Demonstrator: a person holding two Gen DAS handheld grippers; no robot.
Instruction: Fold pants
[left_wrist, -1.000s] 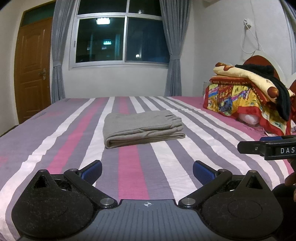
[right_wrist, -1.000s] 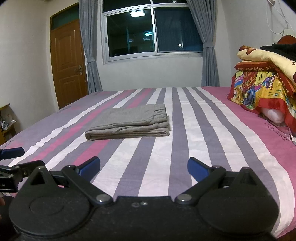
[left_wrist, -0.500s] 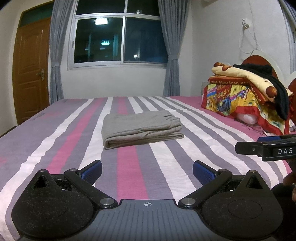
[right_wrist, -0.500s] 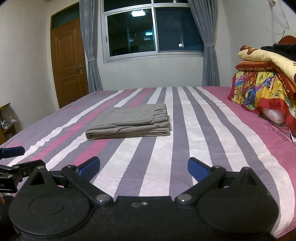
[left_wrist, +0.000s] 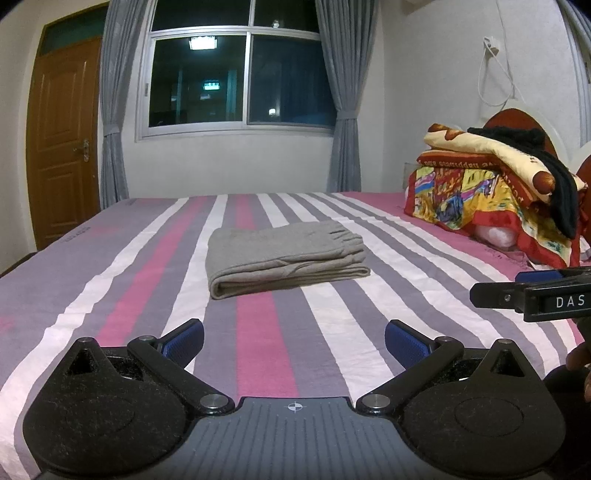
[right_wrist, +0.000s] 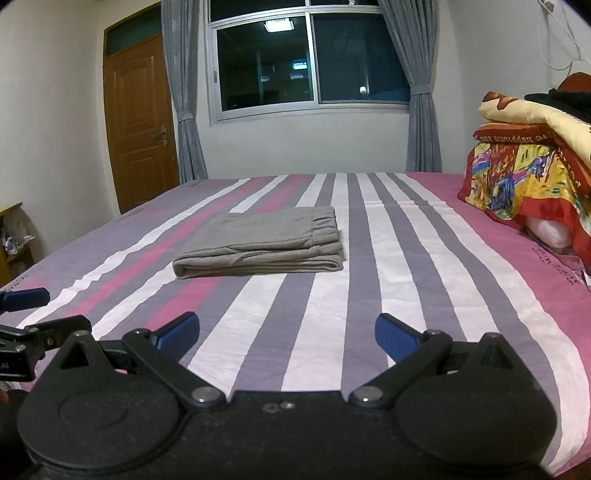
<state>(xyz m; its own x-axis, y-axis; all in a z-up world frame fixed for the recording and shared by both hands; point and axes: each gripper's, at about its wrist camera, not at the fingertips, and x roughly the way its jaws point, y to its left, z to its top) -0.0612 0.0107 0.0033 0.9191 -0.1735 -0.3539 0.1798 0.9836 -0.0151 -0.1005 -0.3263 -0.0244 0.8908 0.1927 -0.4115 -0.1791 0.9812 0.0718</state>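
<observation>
Grey pants (left_wrist: 284, 254) lie folded into a flat rectangle in the middle of the striped bed (left_wrist: 147, 266). They also show in the right wrist view (right_wrist: 262, 247). My left gripper (left_wrist: 294, 341) is open and empty, held back from the pants near the bed's front edge. My right gripper (right_wrist: 287, 334) is open and empty too, also well short of the pants. The right gripper shows at the right edge of the left wrist view (left_wrist: 532, 295), and the left gripper shows at the left edge of the right wrist view (right_wrist: 26, 317).
A pile of bright folded blankets (left_wrist: 491, 195) with a black garment on top sits at the bed's right end, by the headboard. It also shows in the right wrist view (right_wrist: 532, 162). A window with grey curtains (left_wrist: 236, 77) and a wooden door (left_wrist: 62, 147) are behind the bed.
Both grippers stay open and almost still. The views have shifted only slightly, and the pants have not moved.
</observation>
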